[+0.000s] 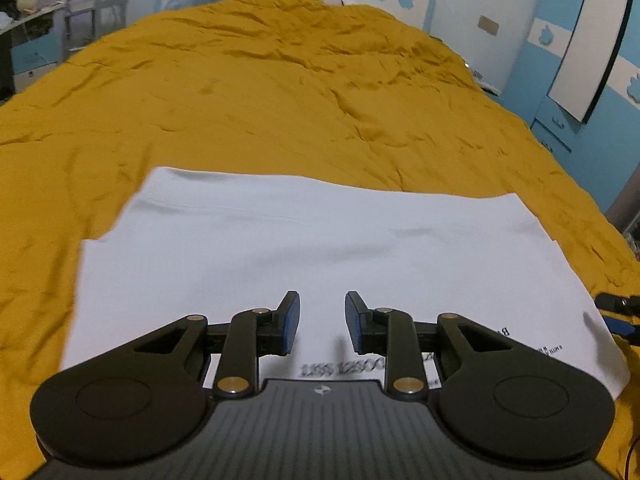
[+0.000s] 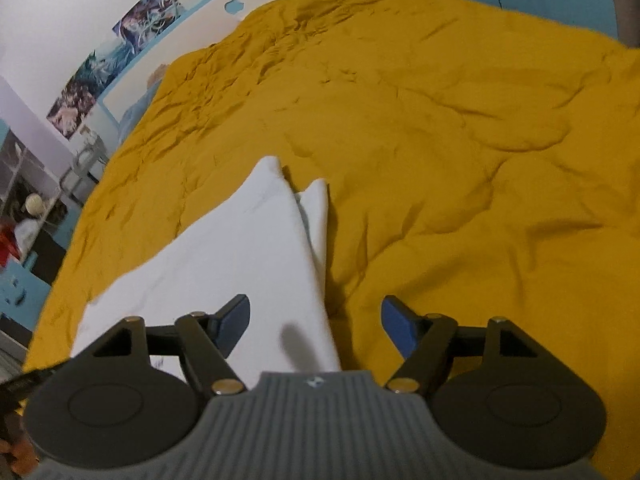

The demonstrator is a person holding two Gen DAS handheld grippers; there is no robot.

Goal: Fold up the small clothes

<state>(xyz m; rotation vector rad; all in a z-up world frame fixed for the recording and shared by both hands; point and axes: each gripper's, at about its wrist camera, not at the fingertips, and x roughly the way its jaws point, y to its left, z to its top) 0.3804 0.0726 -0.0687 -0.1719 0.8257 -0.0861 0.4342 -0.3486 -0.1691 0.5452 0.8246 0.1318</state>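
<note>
A white t-shirt (image 1: 304,248) with black printed text lies partly folded on a mustard-yellow bed cover (image 1: 280,88). My left gripper (image 1: 322,322) is open and empty, hovering over the shirt's near part by the print. In the right wrist view the shirt (image 2: 240,248) shows as a folded white shape with a sleeve tip (image 2: 318,216) sticking out at its right edge. My right gripper (image 2: 316,320) is wide open and empty, straddling the shirt's right edge above the cover (image 2: 460,140).
The wrinkled cover fills the bed on all sides of the shirt. Blue cabinets and a white panel (image 1: 580,60) stand to the right. A desk with chairs (image 1: 80,12) and shelves (image 2: 28,208) stand to the left. The right gripper's tip (image 1: 616,308) shows at the left view's right edge.
</note>
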